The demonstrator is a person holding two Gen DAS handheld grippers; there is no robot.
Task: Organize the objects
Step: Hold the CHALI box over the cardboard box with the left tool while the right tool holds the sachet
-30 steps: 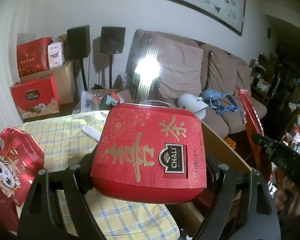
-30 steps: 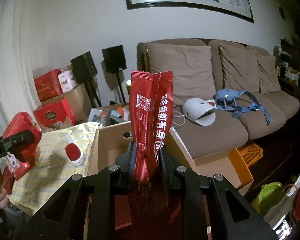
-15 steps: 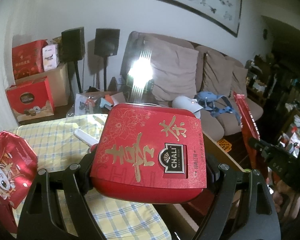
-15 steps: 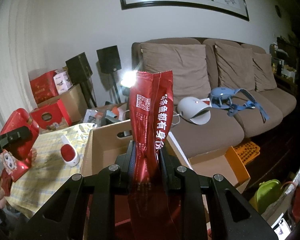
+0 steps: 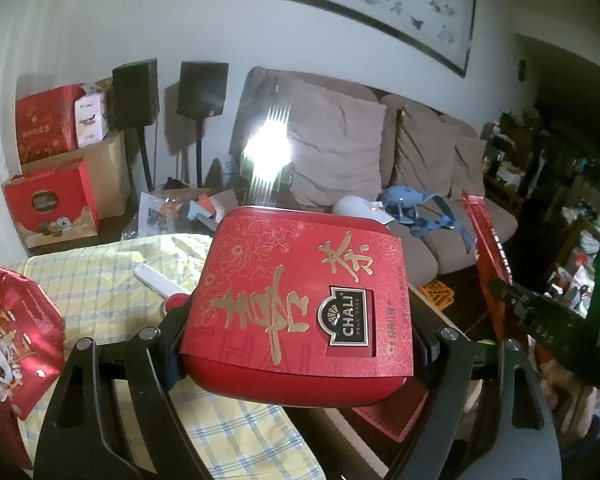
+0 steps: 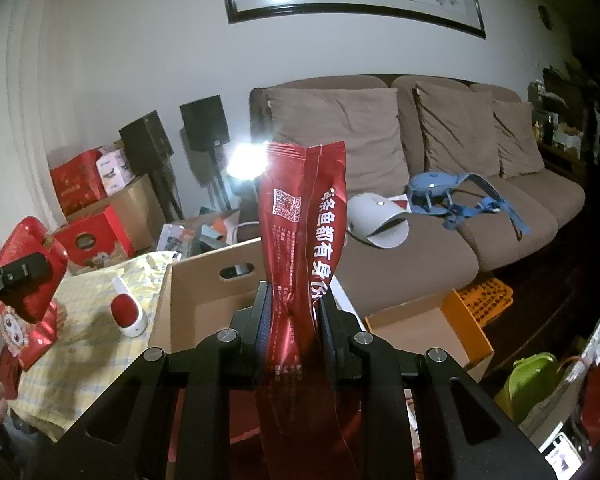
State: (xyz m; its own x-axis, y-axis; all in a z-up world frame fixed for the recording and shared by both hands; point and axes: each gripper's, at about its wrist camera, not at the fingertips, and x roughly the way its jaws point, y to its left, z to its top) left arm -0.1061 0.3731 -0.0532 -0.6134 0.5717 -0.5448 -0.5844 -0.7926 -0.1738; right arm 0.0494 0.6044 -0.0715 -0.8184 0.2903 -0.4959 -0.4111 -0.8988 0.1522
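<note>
Both grippers stay nearly still: left gripper (image 5: 300, 340) clamps the red rounded tea tin (image 5: 300, 300), right gripper (image 6: 294, 312) pinches the red foil snack pouch (image 6: 304, 216); neither is in the open brown cardboard box (image 6: 204, 300) yet.

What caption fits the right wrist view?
Right gripper clamps a red foil packet upright above an open cardboard box.

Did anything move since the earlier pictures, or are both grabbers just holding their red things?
Nothing was picked up or let go. The left gripper stays clamped on the red tea tin, and the right gripper still pinches the red foil packet above the cardboard box. Only the background slid slightly.
</note>
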